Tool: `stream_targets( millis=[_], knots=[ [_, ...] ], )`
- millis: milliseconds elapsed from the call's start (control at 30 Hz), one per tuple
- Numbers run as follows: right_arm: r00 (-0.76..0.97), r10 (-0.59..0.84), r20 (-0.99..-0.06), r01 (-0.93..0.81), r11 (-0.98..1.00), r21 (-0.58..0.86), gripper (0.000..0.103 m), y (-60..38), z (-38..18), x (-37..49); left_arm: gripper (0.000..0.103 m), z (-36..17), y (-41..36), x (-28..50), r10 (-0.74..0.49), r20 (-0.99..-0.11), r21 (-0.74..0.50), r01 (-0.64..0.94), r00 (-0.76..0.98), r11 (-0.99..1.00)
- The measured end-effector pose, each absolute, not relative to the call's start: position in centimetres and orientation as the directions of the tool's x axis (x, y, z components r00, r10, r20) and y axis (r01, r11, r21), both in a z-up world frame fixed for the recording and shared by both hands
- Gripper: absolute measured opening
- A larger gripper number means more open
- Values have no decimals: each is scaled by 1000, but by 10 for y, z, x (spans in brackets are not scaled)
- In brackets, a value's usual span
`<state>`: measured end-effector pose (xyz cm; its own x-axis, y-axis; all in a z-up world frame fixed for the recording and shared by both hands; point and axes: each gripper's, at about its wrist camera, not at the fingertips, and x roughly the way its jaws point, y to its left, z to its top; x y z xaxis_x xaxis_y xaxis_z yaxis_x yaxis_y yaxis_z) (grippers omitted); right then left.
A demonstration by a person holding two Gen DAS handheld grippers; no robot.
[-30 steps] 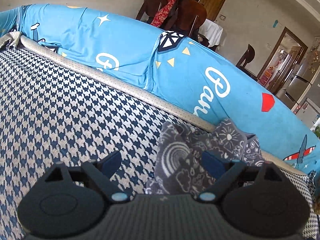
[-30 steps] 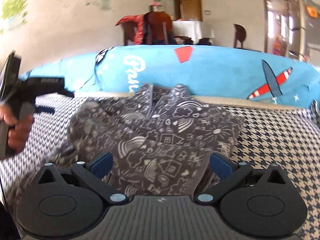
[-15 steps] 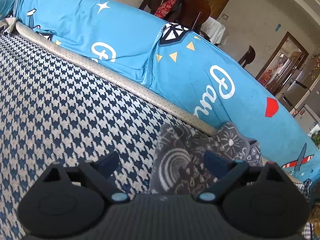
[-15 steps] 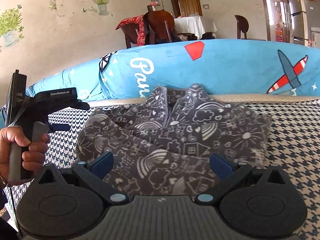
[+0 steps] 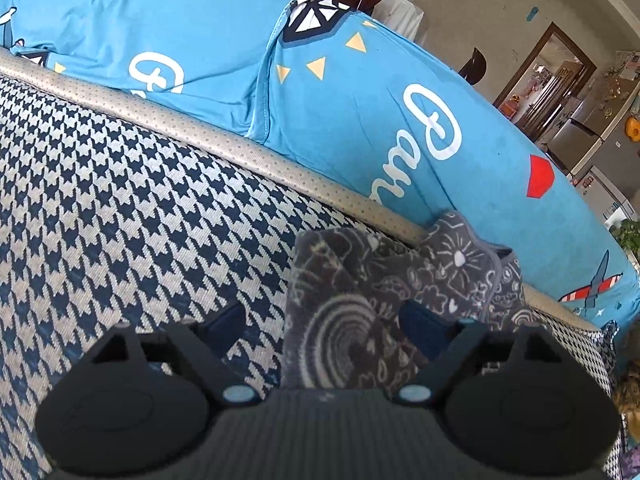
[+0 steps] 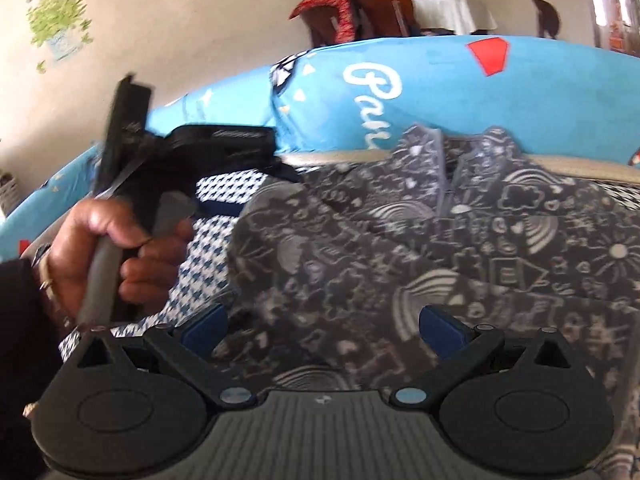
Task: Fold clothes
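A dark grey garment (image 6: 460, 248) printed with white doodles lies partly folded on the houndstooth sofa seat (image 5: 120, 208), its collar against the blue backrest. In the left wrist view its left edge (image 5: 360, 300) lies between the fingers of my left gripper (image 5: 322, 322), which stands open just above it. My right gripper (image 6: 322, 326) is open too, low over the garment's near part. The right wrist view also shows the left gripper (image 6: 224, 148) from the side, with a hand (image 6: 104, 248) on its handle at the garment's left edge.
A blue printed cover (image 5: 360, 120) drapes the sofa backrest behind the seat. Beige piping (image 5: 240, 148) marks the seat's back edge. Dark wooden chairs (image 6: 372, 8) with a red cloth, a white-clothed table (image 6: 452, 12) and doorways stand far behind.
The left gripper has come closer to the garment's left edge. The right gripper has moved in and lower over the garment, which now fills more of its view.
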<state>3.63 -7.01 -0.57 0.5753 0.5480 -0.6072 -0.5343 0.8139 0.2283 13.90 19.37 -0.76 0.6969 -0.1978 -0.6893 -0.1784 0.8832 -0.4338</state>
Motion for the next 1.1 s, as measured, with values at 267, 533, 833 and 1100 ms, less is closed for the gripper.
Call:
stream_targets(
  millis=[267,533,833,1100],
  knots=[
    [525,563,-638,-564,792,234,103,-51,-18,38,26,-19,190,158,-226,-722,-425,-163,653,890],
    [507,564,-652,-541,797,268,103,-48,-23,46,12,-1,175,169,-226,-664,-386,-68,713,920],
    [573,529,-625,-499,831,246,103,-51,-19,55,12,5,162,187,-201,-648,-355,-57,735,933],
    [673,479,-564,-406,876,259,103,-71,-6,82,27,-16,192,187,-130,-689,-361,-182,713,915]
  ],
)
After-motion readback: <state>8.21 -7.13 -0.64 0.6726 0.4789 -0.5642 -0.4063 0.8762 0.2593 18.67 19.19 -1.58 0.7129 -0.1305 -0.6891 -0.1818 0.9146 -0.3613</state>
